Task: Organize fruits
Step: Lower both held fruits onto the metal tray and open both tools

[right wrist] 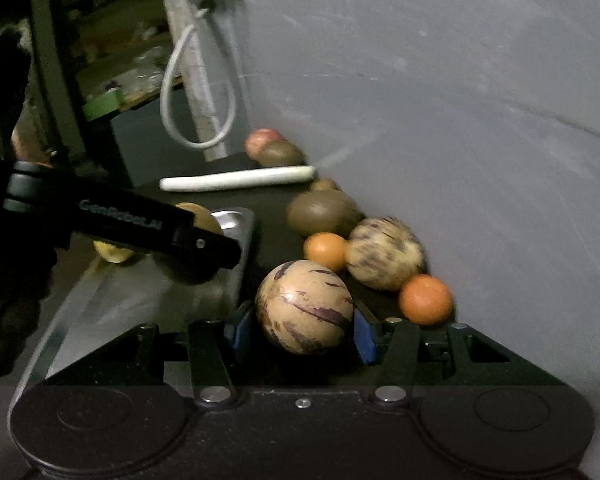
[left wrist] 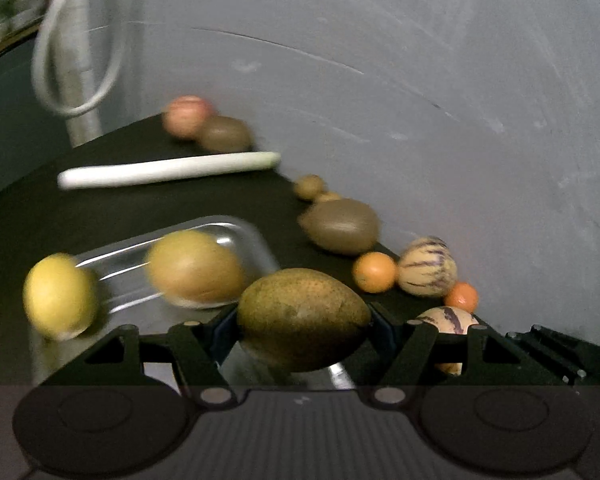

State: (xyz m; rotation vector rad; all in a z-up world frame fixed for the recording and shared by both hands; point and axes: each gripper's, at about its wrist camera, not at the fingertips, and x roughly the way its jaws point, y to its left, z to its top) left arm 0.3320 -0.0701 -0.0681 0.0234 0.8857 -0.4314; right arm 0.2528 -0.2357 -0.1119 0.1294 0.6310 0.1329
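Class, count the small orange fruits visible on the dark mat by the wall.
2. One orange sits between the brown fruit and a striped melon; the other orange is nearer, right of that melon. Others may be hidden.

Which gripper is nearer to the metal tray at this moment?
Left. The left gripper, shut on a brown pear, hangs over the metal tray. The right gripper, holding a striped melon, is beside the tray's right rim.
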